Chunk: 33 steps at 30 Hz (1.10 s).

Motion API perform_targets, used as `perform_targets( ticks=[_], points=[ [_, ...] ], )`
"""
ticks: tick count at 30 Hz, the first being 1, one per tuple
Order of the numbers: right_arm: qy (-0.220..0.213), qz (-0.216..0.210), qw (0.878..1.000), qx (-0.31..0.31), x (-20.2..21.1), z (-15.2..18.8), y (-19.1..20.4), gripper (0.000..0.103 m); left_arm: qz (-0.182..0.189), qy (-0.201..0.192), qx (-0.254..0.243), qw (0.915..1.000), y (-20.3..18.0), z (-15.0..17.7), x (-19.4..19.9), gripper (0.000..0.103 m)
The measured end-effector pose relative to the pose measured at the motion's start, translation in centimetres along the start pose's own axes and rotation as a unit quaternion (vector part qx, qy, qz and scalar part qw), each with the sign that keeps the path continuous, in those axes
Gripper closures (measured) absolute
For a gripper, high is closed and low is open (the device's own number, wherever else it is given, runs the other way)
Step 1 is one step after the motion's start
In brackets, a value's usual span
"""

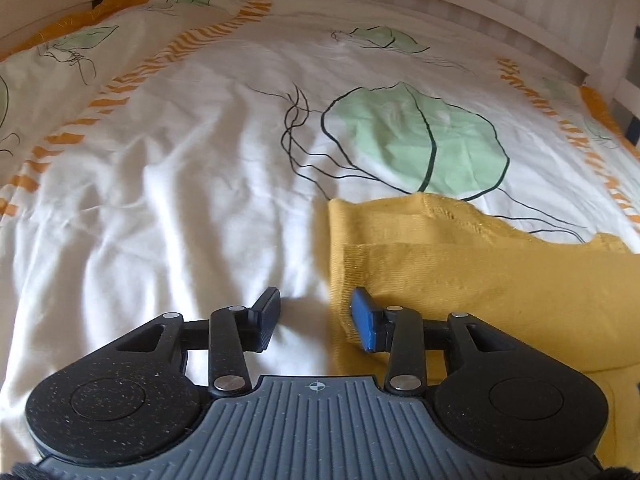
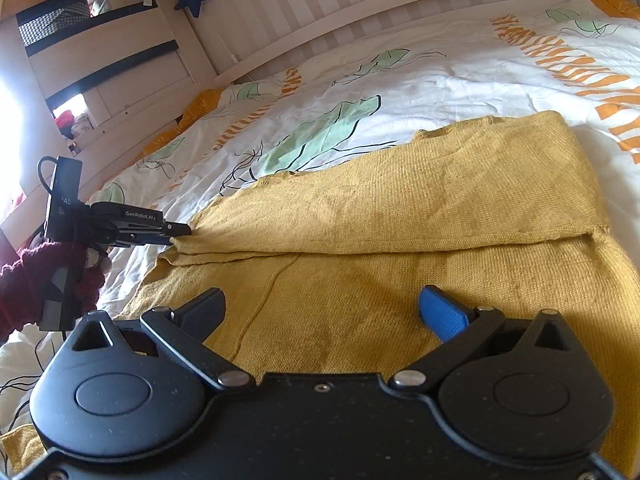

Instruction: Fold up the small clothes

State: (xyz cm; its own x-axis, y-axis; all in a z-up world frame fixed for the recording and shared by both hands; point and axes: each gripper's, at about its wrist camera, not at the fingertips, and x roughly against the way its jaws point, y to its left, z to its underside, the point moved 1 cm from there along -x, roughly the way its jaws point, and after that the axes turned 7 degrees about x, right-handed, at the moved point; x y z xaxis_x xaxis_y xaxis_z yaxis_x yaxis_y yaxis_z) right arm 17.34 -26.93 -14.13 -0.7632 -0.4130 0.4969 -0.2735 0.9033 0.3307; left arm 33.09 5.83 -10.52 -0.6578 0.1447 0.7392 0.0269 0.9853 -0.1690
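A sleeve (image 2: 24, 280) in dark red knit, cut off at the frame edge, holds the left gripper (image 1: 316, 318), marked "GenRobot.AI", jaws partly apart astride the edge of the yellow garment (image 2: 400, 220) folded on the bedcover (image 1: 180, 160). The right gripper (image 2: 324, 312) hovers wide open above it.

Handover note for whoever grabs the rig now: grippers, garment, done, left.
Left gripper: open, at the left edge of the yellow knit garment; the blue pad lies over the cloth, the black pad over the duvet. Nothing pinched.
Right gripper: open wide, poised over the near part of the garment, holding nothing.
Garment: lies on the duvet, far portion folded toward the middle; the flap's edge runs across it.
Done: one fold laid.
Left: probably one or more further folds, then smoothing; the near part is still a single layer.
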Motion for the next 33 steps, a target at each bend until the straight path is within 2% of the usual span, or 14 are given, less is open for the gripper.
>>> perform_targets(
  ticks=[2,4,10,13,16,19,22,23,25,29,33],
  points=[
    [0.0,-0.001,1.0,-0.001,0.0,0.0,0.0,0.0,-0.02,-0.001,-0.01,0.9998,-0.1,0.1,0.6,0.064],
    [-0.001,-0.002,1.0,-0.003,0.0,0.0,0.0,0.0,-0.024,-0.01,-0.017,0.9995,-0.4,0.1,1.5,0.064],
    [-0.005,-0.015,1.0,-0.019,0.2,0.0,-0.5,0.0,0.033,-0.047,-0.044,0.9974,-2.7,1.4,3.7,0.057],
    [-0.006,-0.021,0.999,-0.026,0.3,0.0,-0.8,0.0,0.042,-0.029,-0.052,0.9973,-3.4,2.6,2.4,0.051],
    [-0.007,-0.021,0.999,-0.025,0.3,0.0,-0.8,0.0,0.03,-0.017,-0.036,0.9987,-2.7,3.9,0.6,0.046],
    [-0.004,-0.015,1.0,-0.015,0.3,-0.1,-0.4,0.0,0.054,-0.048,-0.009,0.9973,-1.6,5.0,0.4,0.04],
    [0.002,-0.009,1.0,-0.005,0.4,-0.3,-0.1,0.001,0.066,-0.056,-0.003,0.9963,-1.3,5.2,0.4,0.036],
    [0.003,-0.004,1.0,-0.004,0.5,-0.5,0.1,0.004,0.067,-0.055,-0.004,0.9962,-1.4,5.2,0.4,0.035],
    [-0.003,0.012,1.0,0.0,1.0,-1.1,0.5,0.02,0.068,-0.056,-0.006,0.9961,-1.5,5.3,0.4,0.033],
    [-0.034,0.059,0.997,0.034,1.7,-3.5,1.2,0.031,0.059,-0.06,-0.016,0.9964,-2.0,5.4,0.3,0.03],
    [-0.029,0.122,0.99,0.066,-0.4,-7.0,0.3,0.046,0.056,-0.062,-0.018,0.9964,-2.1,5.5,0.3,0.03]
  ],
)
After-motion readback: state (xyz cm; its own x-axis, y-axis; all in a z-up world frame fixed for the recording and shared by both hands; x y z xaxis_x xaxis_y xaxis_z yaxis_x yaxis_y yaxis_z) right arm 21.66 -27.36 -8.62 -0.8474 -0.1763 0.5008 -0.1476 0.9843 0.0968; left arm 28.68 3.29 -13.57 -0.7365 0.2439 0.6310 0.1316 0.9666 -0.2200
